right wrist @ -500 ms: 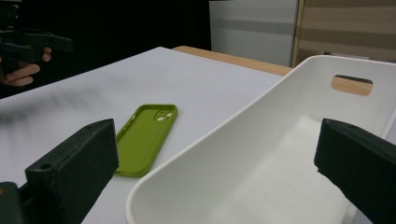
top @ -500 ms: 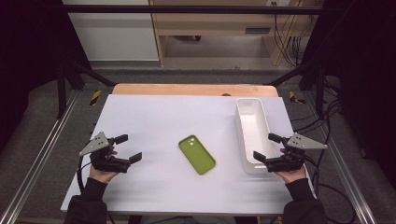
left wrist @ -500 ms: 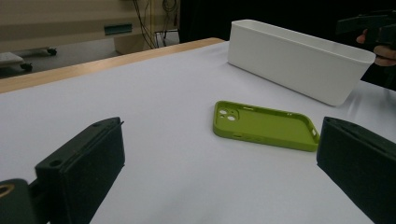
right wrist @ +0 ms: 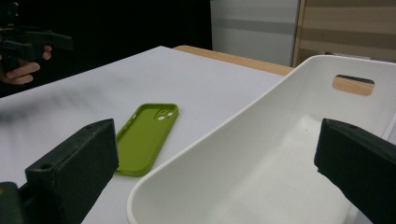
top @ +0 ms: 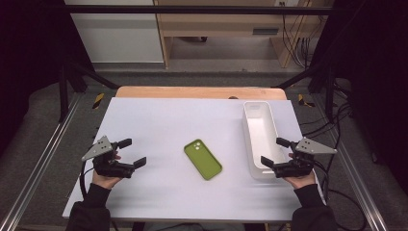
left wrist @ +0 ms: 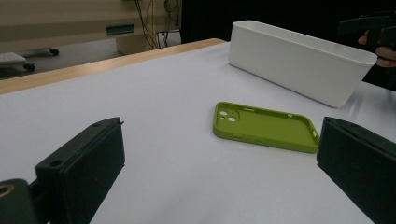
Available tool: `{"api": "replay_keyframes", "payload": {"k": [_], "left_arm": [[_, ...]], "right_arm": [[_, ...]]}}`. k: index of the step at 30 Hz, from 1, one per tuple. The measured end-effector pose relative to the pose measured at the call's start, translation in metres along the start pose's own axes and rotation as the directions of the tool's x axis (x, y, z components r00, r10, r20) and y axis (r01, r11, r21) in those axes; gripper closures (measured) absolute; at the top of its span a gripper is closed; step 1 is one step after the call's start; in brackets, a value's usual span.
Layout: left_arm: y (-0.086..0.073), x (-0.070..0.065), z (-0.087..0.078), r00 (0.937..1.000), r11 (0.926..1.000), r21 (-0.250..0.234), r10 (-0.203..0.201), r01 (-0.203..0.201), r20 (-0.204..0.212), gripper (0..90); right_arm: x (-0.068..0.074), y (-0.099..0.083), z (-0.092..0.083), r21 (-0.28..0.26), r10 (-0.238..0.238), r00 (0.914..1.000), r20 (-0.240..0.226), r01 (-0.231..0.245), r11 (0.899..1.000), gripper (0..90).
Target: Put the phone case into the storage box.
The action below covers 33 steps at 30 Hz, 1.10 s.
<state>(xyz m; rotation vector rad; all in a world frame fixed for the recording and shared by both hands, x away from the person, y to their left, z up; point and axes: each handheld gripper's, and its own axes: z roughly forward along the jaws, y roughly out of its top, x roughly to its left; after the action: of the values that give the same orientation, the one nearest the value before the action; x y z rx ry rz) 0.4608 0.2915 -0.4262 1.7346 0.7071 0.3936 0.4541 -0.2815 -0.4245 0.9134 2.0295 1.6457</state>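
Jaws spread wide on the left gripper [top: 129,152], nothing between them, and it hovers low over the left edge of the table [top: 159,120], pointed inward. Over on the right, the right gripper [top: 276,151] is just as wide open and just as empty, its jaws reaching over the near end of the white bin [top: 260,126], which runs along the table's right edge with its long side front to back. Between the two, near the middle of the white surface, lies the green phone case [top: 202,159], hollow side up, camera cut-out toward the far edge, turned at a slant and well apart from both grippers, though closer to the bin than to the left hand. Judging by the layout, the case looks bound for the bin, and the pick-up is the step in hand. To do it well, a gripper should come down across the case's narrow width, one jaw on each long rim, since the thing is thin and lies flat; a shallow angle and a slow squeeze would keep the soft shell from skating across the smooth top. Count it up: one case, one bin, two grippers, both free.
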Motion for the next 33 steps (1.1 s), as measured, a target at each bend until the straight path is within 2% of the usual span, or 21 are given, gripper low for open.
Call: {"api": "replay_keyframes", "payload": {"k": [10, 24, 33], "left_arm": [[0.003, -0.004, 0.004, 1.0, 0.9999, 0.013, 0.0, 0.0, -0.006, 0.4], [0.011, -0.02, 0.014, 0.9998, 0.9994, 0.029, 0.018, -0.018, 0.0, 0.5], [0.011, -0.03, 0.027, 0.9997, 0.9969, 0.075, 0.024, -0.024, 0.011, 0.5]], "right_arm": [[0.0, 0.0, 0.0, -0.003, -0.005, 1.0, 0.001, 0.005, 1.0, 0.1], [0.0, 0.001, 0.0, -0.002, -0.007, 1.0, 0.002, 0.007, 1.0, 0.1], [0.0, 0.001, -0.001, -0.002, -0.009, 0.9999, 0.004, 0.009, 1.0, 0.0]]}}
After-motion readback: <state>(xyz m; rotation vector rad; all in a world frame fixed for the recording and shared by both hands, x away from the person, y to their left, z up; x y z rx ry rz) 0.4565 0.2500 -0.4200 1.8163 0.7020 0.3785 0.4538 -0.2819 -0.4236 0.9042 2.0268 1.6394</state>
